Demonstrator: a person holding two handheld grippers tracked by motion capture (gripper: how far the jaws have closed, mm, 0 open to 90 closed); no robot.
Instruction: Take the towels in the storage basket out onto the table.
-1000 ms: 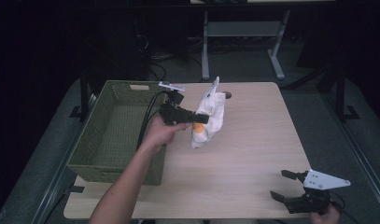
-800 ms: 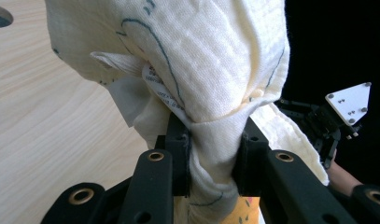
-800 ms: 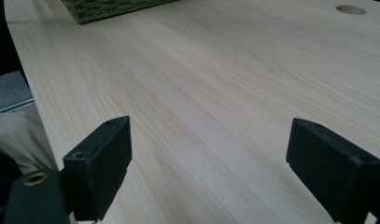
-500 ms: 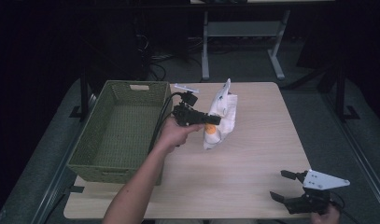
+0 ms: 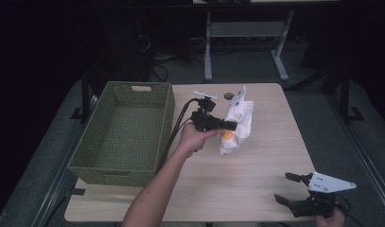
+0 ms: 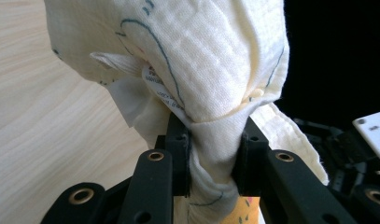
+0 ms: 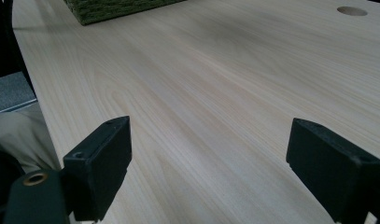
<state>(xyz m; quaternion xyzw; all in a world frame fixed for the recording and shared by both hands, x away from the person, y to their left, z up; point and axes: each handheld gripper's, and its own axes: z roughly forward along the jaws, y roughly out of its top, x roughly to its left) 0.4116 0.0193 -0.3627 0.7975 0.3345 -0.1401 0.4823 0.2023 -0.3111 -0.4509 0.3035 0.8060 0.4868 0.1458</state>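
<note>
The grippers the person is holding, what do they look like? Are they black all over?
Mostly black. The left gripper has black jaws with brass-coloured rivets, a small pale plate on top and a black cable trailing behind it. The right gripper is black too, with blocky square pads and a grey three-cornered plate on top. The forearm that comes in from the bottom edge has no sleeve on it.

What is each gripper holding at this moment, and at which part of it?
The left gripper pinches the cream cloth on a bunched fold near its middle. The right gripper, jaws open above the table, holds nothing.
</note>
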